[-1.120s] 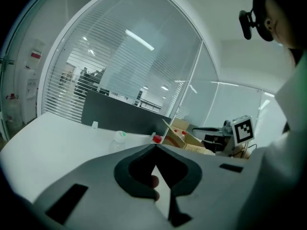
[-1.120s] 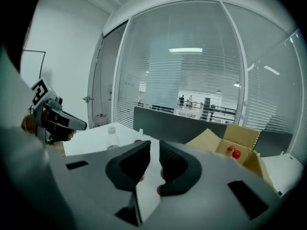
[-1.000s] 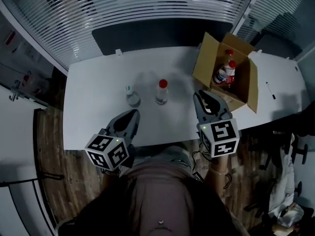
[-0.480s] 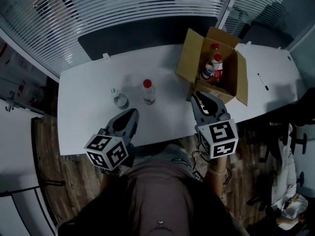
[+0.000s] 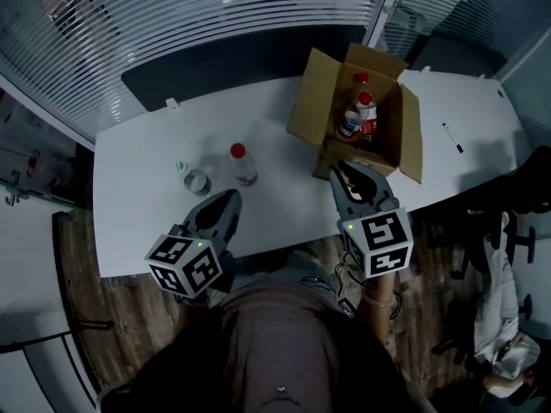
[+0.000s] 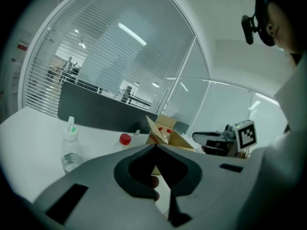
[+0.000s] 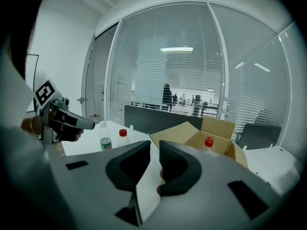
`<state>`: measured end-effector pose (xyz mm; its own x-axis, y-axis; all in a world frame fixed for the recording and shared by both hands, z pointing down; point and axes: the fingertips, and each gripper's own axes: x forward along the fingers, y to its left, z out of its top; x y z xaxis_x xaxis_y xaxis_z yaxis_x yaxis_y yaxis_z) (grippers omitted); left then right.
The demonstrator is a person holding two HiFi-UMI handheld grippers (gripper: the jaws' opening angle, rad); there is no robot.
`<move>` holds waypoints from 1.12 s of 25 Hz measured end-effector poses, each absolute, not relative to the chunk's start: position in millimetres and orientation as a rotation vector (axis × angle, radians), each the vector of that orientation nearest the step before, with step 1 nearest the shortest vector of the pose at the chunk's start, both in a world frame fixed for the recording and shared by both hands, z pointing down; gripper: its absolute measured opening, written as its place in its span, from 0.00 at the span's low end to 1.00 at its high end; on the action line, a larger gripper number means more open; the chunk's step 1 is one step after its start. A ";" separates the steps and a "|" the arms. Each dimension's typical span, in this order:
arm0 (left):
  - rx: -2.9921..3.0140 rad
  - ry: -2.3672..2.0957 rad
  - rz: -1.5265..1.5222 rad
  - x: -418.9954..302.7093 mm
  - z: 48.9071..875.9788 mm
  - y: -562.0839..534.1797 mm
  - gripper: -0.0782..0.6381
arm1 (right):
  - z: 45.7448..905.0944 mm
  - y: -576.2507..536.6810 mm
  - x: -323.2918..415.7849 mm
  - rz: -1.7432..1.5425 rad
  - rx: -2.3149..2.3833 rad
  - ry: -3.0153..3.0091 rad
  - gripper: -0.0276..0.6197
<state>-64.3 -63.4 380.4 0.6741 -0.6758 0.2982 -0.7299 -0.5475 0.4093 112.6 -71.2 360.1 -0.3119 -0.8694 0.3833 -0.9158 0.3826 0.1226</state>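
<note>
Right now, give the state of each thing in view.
Brown cardboard box: open, flaps up.
Two red-capped bottles inside it: upright, capped.
Red-capped clear plastic bottle on table: upright, capped.
White-capped clear plastic bottle: upright, capped.
Left gripper: jaws together, empty.
Right gripper: jaws slightly apart, empty.

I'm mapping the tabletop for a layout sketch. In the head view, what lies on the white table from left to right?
pale-capped clear bottle → red-capped bottle → open cardboard box with bottles inside → pen

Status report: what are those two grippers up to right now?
Left gripper shut, empty, short of red-cap bottle and white-cap bottle. Right gripper barely open, empty, beside box holding boxed bottles. Nothing blocking either.
</note>
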 end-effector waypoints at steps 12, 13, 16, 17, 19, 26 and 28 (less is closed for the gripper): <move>2.415 -0.994 0.160 14.9 381.6 -81.6 0.12 | 355.1 -89.9 188.0 0.189 1.630 -2.233 0.16; 2.417 -0.991 0.159 20.2 381.2 -83.5 0.12 | 354.9 -93.4 192.5 0.186 1.629 -2.229 0.16; 2.419 -0.988 0.156 34.2 381.6 -89.9 0.12 | 356.6 -105.0 205.8 0.177 1.626 -2.215 0.16; 2.418 -0.990 0.155 38.4 382.0 -91.8 0.12 | 357.1 -108.9 210.2 0.176 1.624 -2.215 0.16; 2.414 -0.995 0.153 46.4 382.1 -95.7 0.12 | 355.7 -117.9 217.7 0.170 1.621 -2.222 0.16; 2.379 -1.051 0.147 59.1 385.5 -113.3 0.12 | 357.6 -156.5 237.1 0.172 1.595 -2.235 0.17; 2.363 -1.070 0.141 60.4 386.7 -118.9 0.12 | 359.2 -167.2 239.0 0.176 1.577 -2.244 0.19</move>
